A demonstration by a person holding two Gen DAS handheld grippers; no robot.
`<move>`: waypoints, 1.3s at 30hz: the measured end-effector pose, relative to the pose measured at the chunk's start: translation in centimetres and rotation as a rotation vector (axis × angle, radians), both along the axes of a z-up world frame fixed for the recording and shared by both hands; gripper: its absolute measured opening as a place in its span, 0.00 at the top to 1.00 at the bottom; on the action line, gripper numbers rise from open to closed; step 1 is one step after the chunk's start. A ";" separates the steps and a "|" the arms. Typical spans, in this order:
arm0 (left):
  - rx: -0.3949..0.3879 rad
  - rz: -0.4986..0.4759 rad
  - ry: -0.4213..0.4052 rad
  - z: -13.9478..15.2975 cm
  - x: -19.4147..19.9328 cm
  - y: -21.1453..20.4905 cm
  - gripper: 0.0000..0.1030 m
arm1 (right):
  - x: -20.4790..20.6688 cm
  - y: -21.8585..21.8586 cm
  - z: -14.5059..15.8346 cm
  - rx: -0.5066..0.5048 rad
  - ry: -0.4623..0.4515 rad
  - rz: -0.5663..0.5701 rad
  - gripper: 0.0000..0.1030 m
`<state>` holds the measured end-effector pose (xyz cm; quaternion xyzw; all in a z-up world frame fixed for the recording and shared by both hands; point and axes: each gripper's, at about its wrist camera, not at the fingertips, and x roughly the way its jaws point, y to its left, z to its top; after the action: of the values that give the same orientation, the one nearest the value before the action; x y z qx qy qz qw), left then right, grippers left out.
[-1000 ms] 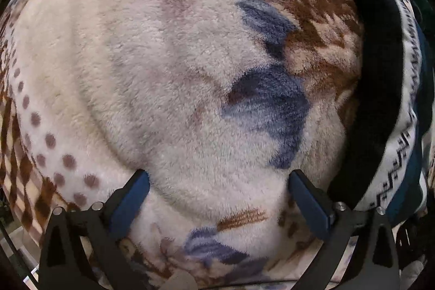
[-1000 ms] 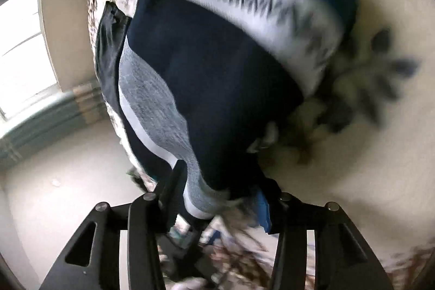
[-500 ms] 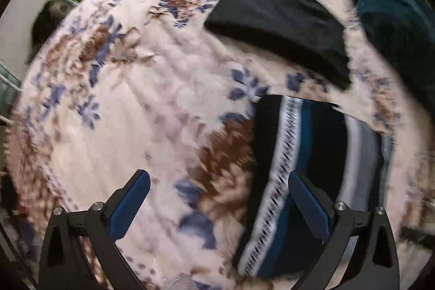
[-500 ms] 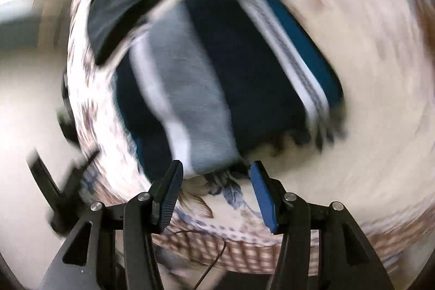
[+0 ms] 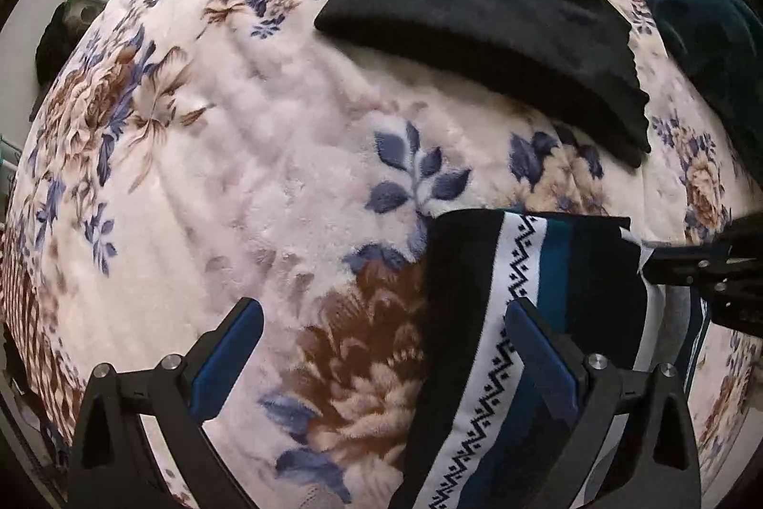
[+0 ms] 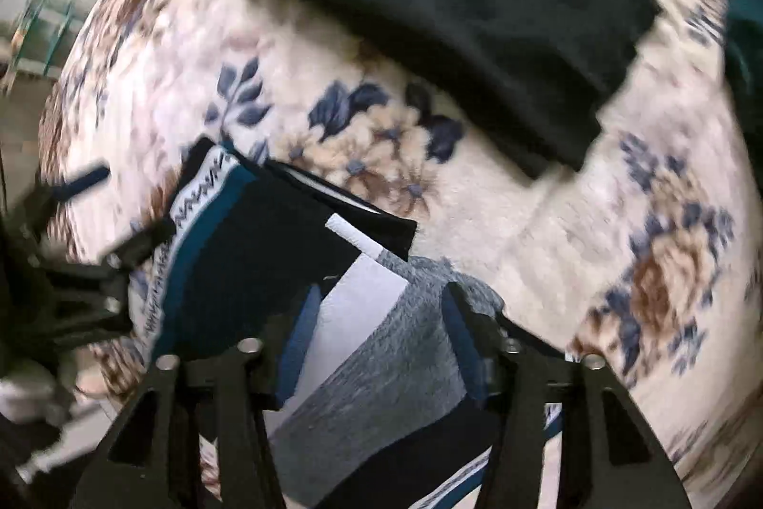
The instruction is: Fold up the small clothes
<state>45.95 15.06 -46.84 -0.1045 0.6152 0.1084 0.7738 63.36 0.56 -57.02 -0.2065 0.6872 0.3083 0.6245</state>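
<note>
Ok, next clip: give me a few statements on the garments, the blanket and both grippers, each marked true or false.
1. The striped garment lies on a floral blanket. True.
2. The left gripper is clamped on the black garment. False: it is open and holds nothing.
3. The black garment lies beyond the striped one, apart from it. True.
4. The right gripper is closed. False: its fingers stand apart over the striped garment's grey panel.
5. The blanket is plain white. False: it has blue and brown flowers.

A folded striped garment (image 5: 548,318) in navy, teal, white and grey lies flat under the right-hand jaw; a folded black garment (image 5: 481,13) lies well ahead.
</note>
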 end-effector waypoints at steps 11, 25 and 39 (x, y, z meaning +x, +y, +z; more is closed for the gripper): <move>-0.054 0.103 0.015 -0.7 0.7 2.8 0.00 | 0.1 -1.7 2.8 0.054 -0.263 -0.091 1.00; 0.064 -0.076 0.062 -3.5 5.4 -2.1 0.00 | 2.0 -18.2 -2.0 0.018 -0.011 -0.704 0.50; 0.105 -0.029 0.017 -2.5 5.7 -1.0 0.00 | -1.4 -22.4 -2.7 0.289 -0.201 -0.897 0.93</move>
<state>51.64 14.09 -49.35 -0.0540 0.6168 0.1300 0.7744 61.92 -21.87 -59.67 0.1703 0.5948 0.0796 0.7816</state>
